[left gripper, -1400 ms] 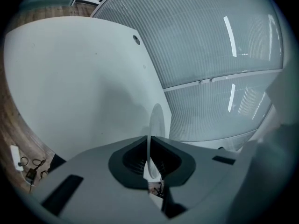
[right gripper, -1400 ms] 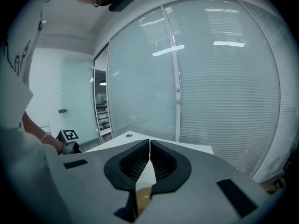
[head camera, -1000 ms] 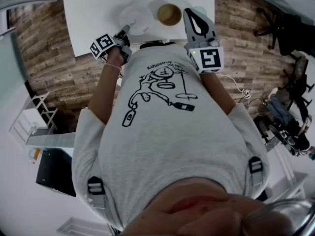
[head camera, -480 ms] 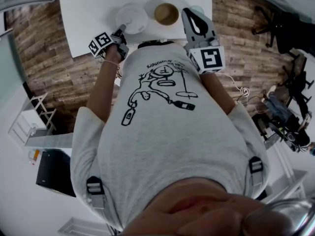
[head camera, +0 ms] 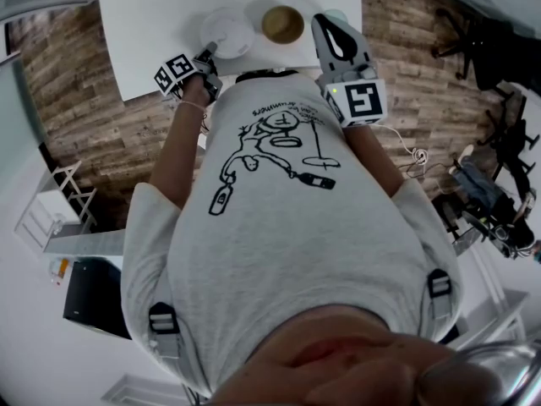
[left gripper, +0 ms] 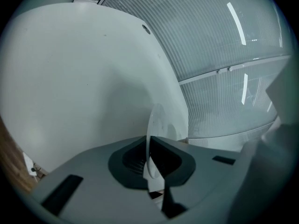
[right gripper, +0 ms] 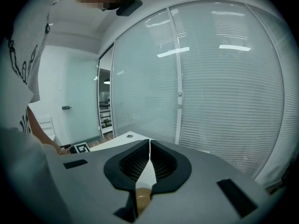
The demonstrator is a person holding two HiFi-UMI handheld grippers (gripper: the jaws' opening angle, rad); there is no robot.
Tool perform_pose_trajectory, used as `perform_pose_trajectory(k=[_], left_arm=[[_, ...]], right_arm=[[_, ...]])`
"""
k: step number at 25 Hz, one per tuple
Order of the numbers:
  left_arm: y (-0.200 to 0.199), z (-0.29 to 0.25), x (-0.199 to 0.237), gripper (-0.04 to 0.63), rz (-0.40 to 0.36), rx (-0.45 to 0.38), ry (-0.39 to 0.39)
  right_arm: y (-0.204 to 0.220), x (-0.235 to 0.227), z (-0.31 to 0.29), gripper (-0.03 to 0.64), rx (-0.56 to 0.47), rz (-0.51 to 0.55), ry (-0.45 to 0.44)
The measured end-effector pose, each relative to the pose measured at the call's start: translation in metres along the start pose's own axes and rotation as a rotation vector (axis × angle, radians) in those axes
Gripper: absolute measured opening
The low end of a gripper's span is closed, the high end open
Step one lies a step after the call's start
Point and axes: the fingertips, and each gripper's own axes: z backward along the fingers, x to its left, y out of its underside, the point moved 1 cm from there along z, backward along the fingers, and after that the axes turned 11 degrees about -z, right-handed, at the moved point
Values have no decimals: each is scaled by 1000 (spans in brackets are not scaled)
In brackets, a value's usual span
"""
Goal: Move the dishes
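On the white table [head camera: 152, 24] a white plate [head camera: 226, 32] rests, and my left gripper [head camera: 209, 51] is shut on its near rim. In the left gripper view the plate [left gripper: 155, 125] shows edge-on, pinched between the jaws of that left gripper [left gripper: 150, 160]. Right of the plate sits a bowl [head camera: 282, 24] with a brown inside. My right gripper [head camera: 319, 22] reaches its right rim. The right gripper view has the right gripper [right gripper: 149, 155] shut on a thin white rim [right gripper: 148, 171], with brown showing below it.
The table's near edge runs just in front of the person's chest. Wood floor [head camera: 84, 125] lies around it. A pale dish-like thing [head camera: 340, 15] peeks out beside the right gripper. An office chair [head camera: 482, 49] stands right, and a glass wall with blinds [right gripper: 224, 78] lies ahead.
The whole head view has drifted slightly left. Both grippers keep their holds on the plate and the bowl; nothing has visibly been lifted or let go.
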Motion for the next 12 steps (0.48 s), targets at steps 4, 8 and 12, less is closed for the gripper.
perform_pose_trajectory(k=[4, 8, 12], left_arm=[[-4, 0, 0, 21, -74, 10, -64], [-3, 0, 4, 34, -106, 21, -106], [-2, -1, 8, 51, -155, 32, -155]], right_arm=[[-2, 0, 1, 37, -3, -7, 1], [-2, 1, 3, 37, -8, -7, 3], [0, -3, 6, 37, -6, -10, 9]])
